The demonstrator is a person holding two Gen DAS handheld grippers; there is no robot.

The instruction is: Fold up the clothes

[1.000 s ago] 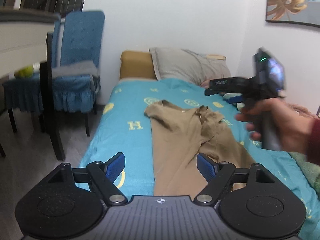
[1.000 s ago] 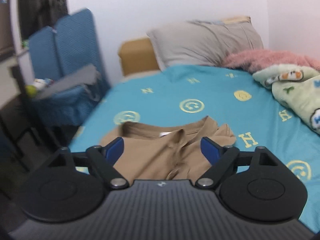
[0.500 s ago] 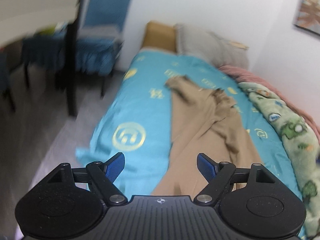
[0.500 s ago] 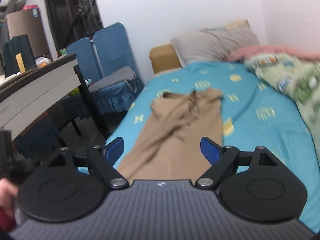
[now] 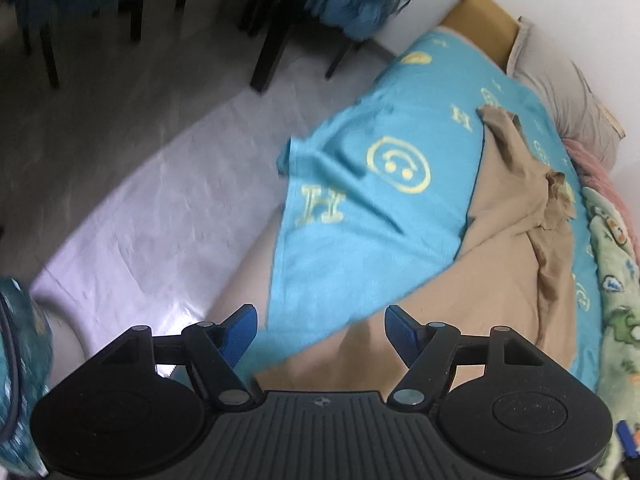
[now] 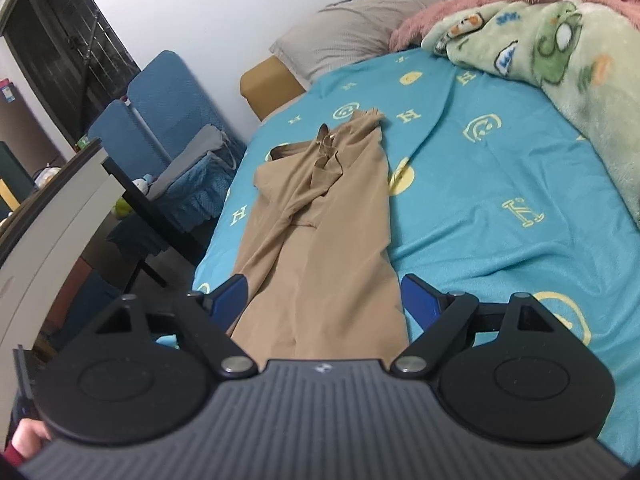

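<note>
The bed (image 6: 500,184) is covered by a turquoise sheet; a tan shirt (image 6: 320,240), a green blanket (image 6: 560,52) and a grey pillow (image 6: 356,20) are laid on it.

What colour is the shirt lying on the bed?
The shirt is plain tan, lying on the turquoise bed sheet. It shows best in the right wrist view.
</note>
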